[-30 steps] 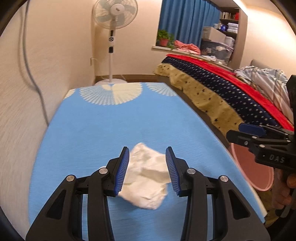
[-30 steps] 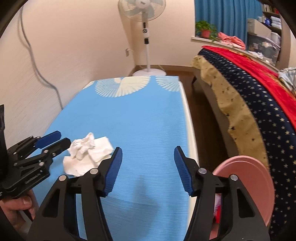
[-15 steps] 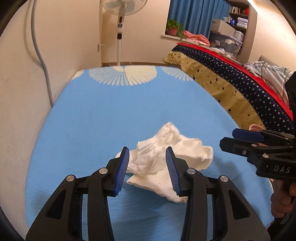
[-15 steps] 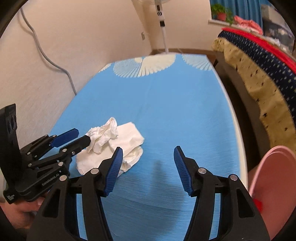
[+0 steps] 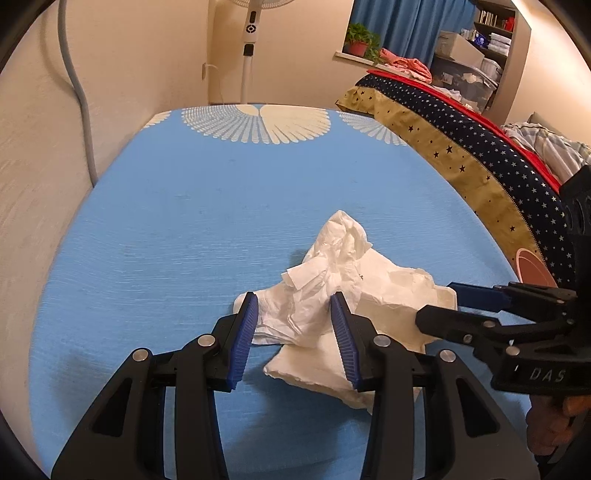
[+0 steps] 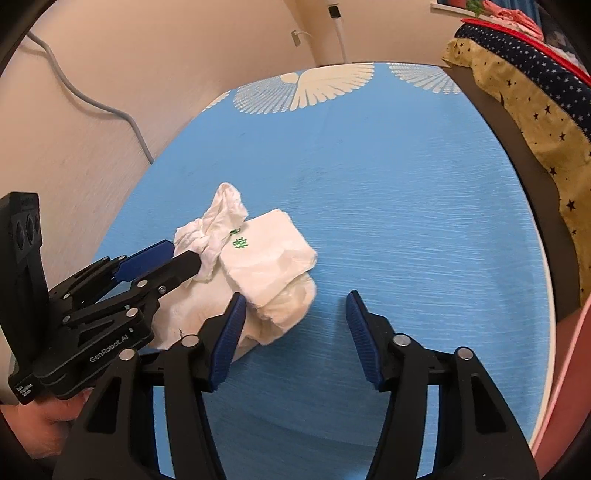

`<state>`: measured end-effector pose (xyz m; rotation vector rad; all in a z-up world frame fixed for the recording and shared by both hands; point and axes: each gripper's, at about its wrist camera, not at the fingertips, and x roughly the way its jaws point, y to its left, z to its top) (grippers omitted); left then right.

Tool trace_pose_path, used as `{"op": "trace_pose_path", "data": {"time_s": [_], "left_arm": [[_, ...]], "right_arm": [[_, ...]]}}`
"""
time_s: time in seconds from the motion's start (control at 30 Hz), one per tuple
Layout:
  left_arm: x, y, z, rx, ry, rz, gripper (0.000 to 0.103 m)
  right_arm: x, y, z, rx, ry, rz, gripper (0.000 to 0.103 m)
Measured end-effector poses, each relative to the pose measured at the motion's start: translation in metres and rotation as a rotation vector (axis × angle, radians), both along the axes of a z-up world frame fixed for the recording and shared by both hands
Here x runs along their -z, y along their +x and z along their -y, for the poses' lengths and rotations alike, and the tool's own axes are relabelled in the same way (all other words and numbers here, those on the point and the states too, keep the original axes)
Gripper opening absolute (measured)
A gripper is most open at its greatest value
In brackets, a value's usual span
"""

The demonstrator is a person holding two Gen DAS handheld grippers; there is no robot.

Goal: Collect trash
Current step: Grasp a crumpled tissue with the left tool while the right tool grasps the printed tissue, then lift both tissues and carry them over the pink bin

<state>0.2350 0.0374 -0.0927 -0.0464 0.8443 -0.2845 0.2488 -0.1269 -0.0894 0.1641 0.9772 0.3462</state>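
Tissue (image 5: 325, 291) partly behind left gripper (image 5: 293, 332).

**A warm-lit bedroom around your blue work surface**

You face a bright blue cloth-covered surface (image 5: 184, 229) printed with cream fan shapes (image 5: 258, 123) at its far end. On your left runs a cream textured wall (image 5: 33, 155) with a grey cable (image 5: 79, 96) hanging down it. A white pedestal fan (image 5: 248, 48) stands in the far corner. On your right lies a bed under a navy star-patterned cover with a mustard border (image 5: 461, 147). Beyond it you see blue curtains (image 5: 402, 26), a potted green plant (image 5: 360, 40) and cluttered shelves (image 5: 491, 33).
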Motion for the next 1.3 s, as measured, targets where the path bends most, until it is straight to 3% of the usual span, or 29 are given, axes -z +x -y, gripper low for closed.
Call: {"op": "trace_pose_path", "data": {"time_s": [0.1, 0.23, 0.37, 0.5, 1.3], "left_arm": [[0.001, 0.002, 0.001, 0.003, 0.000, -0.008, 0.039], [0.002, 0.001, 0.001, 0.012, 0.005, -0.014, 0.034], [-0.003, 0.000, 0.003, 0.023, 0.025, -0.006, 0.021], [-0.011, -0.001, 0.001, 0.017, 0.030, 0.007, 0.017], [-0.080, -0.029, 0.024, 0.051, 0.019, 0.130, 0.017]], "right_arm": [[-0.001, 0.001, -0.004, -0.020, -0.003, 0.004, 0.036], [-0.005, -0.001, -0.007, -0.033, -0.020, 0.024, 0.030], [-0.015, -0.004, -0.006, -0.025, -0.031, 0.052, 0.022], [-0.022, -0.006, 0.002, 0.012, -0.052, 0.073, 0.021], [-0.096, -0.045, 0.053, 0.122, -0.129, 0.216, 0.017]]}}
